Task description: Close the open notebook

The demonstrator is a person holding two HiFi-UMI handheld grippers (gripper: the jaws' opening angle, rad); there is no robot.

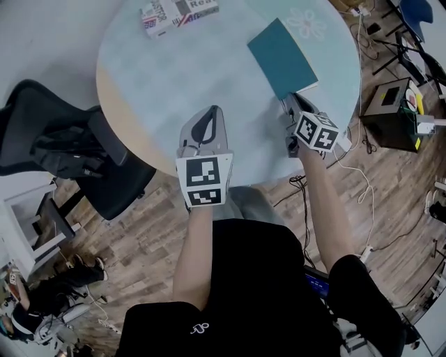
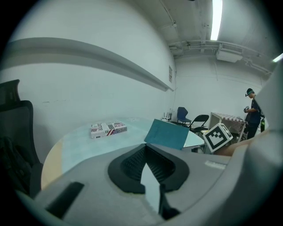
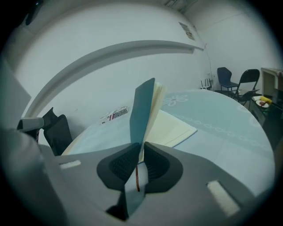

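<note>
Half done, by the look: notebook point(image 1: 282, 59) at one o'clock on desk point(image 1: 174, 77), teal cover point(image 3: 142, 110) stood upright, pinched tight in right tongs point(image 3: 140, 148), cream pages point(image 3: 174, 128) bare beneath. Left tongs point(image 2: 145, 148) at six o'clock, closed, empty. Printed box point(image 1: 178, 12) at eleven o'clock, well apart. Left to do: swinging cover over, laying flat, releasing.

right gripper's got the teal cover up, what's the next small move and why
Probably swing the right gripper over toward the cream pages and lower it. Its jaws pinch the teal cover, which stands roughly upright while the pages lie flat beside it, so closing looks only half done.
</note>
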